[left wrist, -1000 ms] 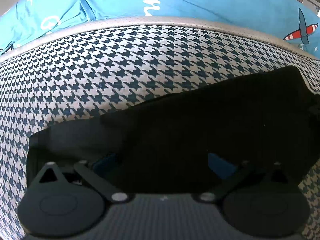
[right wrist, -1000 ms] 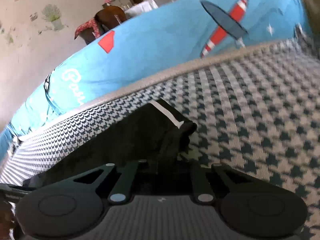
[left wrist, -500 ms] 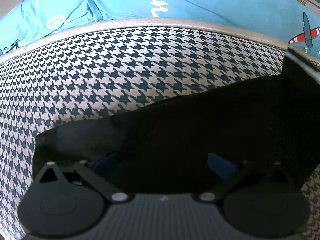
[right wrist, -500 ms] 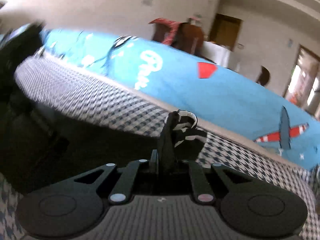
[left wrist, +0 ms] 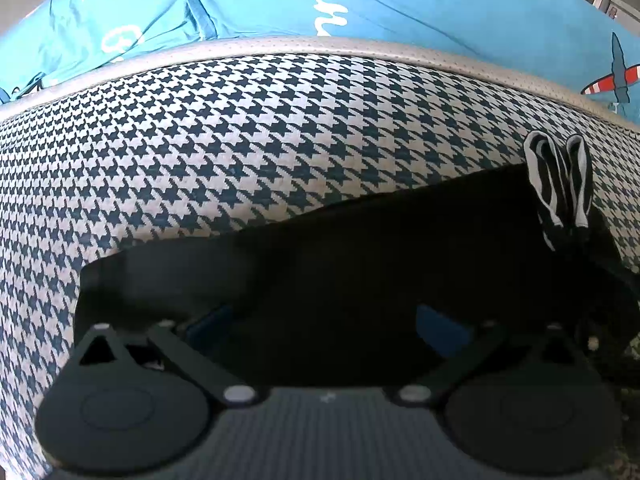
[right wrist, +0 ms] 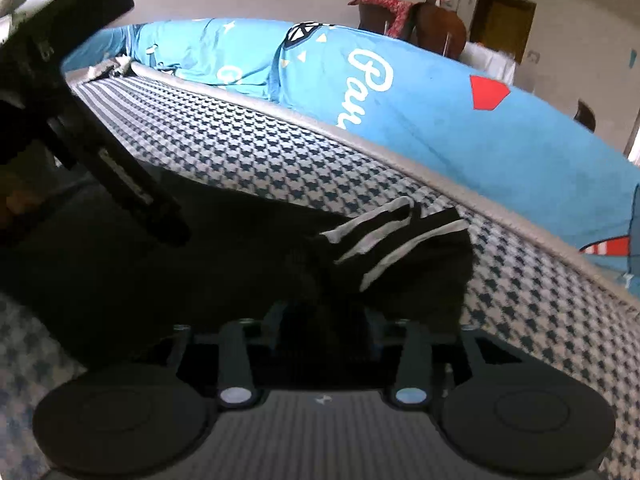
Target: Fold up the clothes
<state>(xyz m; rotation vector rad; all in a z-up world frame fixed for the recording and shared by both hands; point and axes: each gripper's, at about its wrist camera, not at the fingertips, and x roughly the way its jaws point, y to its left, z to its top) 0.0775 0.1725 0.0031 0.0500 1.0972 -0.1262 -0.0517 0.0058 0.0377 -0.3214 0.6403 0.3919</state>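
Black garment (left wrist: 360, 248) long axis left-right, striped end (left wrist: 560, 184) right; left jaws spread, right jaws pinching it.

Garment (left wrist: 360, 264): matt black cloth, white-striped trim. Houndstooth cover (left wrist: 240, 128): coarse woven fabric. Blue bedding (right wrist: 440, 120): smooth printed cloth.

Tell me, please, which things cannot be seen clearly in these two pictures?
- Black garment: left wrist view, too dark to tell its folds or type.
- Left gripper fingertips: lost against the black cloth.
- Right gripper pads: right wrist view, hidden by the bunched striped cuff.
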